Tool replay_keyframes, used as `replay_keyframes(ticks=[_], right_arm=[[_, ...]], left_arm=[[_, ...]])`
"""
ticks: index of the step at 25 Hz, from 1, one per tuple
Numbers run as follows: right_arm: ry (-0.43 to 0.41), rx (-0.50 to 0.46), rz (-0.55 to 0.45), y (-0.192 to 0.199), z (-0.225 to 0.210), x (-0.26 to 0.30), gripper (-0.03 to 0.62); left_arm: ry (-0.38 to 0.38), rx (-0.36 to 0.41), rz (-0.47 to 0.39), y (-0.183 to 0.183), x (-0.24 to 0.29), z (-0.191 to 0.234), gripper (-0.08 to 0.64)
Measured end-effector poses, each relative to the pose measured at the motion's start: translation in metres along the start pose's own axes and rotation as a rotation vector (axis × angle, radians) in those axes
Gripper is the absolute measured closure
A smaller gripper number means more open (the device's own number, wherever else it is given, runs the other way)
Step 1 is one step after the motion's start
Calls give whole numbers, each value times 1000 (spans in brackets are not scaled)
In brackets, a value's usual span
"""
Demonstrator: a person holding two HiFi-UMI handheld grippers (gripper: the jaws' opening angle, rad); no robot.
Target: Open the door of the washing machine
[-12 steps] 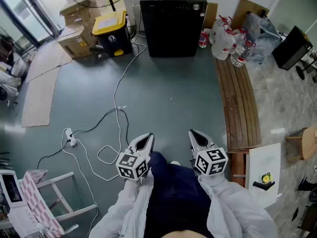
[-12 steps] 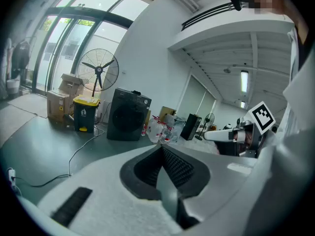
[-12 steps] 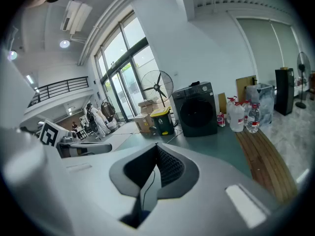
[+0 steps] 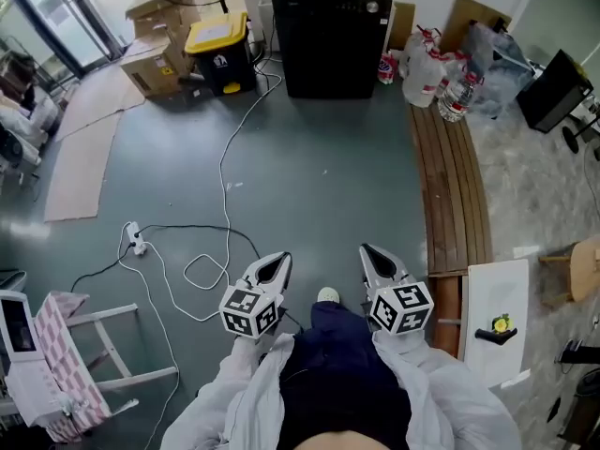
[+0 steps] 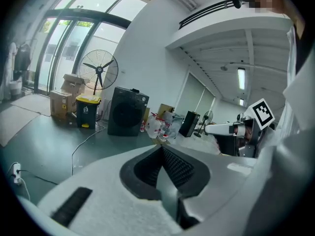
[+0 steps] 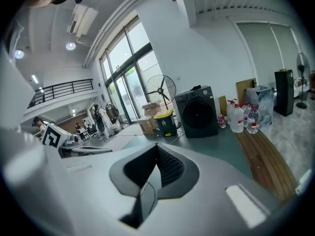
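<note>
The black washing machine (image 4: 330,36) stands against the far wall with its round door closed; it also shows as the washing machine (image 5: 127,113) in the left gripper view and the washing machine (image 6: 197,113) in the right gripper view. Both grippers hover low in front of me, several steps away from it. My left gripper (image 4: 272,268) is shut with nothing between its ribbed pads (image 5: 172,163). My right gripper (image 4: 375,259) is likewise shut and empty, its pads (image 6: 167,166) pressed together. The two point ahead and a little downward, side by side.
A yellow-lidded bin (image 4: 221,56) and cardboard boxes (image 4: 155,50) sit left of the machine. A white cable with a power strip (image 4: 136,244) snakes over the green floor. A wooden bench (image 4: 450,186) runs along the right, with water bottles (image 4: 427,73) at its far end. A white rack (image 4: 103,354) stands near left.
The view has shifted a little toward the machine, and the bin and boxes have slid right. Both grippers stay shut in the same spot in front of me.
</note>
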State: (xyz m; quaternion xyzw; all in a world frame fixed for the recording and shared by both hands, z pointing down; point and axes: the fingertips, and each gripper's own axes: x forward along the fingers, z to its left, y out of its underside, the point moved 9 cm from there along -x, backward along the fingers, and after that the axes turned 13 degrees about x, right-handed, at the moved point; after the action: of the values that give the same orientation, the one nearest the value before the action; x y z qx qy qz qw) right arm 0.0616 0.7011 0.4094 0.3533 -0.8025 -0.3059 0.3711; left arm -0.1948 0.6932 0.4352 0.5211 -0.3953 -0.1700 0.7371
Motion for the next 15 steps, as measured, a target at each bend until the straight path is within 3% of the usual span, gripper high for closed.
replay_keyframes(ticks=[3,8,15], right_arm=[[-8,26,-22,6,11,-12,581],[-12,-11,-1,19,25,-21,581],[-24,1,2,0,6,3,581]], left_arm=[[-3,13,16,5,-21,-10,558],[-40,-5,-10,14,-48,-14,558],[-59,-13,-50,2,-20,6,546]])
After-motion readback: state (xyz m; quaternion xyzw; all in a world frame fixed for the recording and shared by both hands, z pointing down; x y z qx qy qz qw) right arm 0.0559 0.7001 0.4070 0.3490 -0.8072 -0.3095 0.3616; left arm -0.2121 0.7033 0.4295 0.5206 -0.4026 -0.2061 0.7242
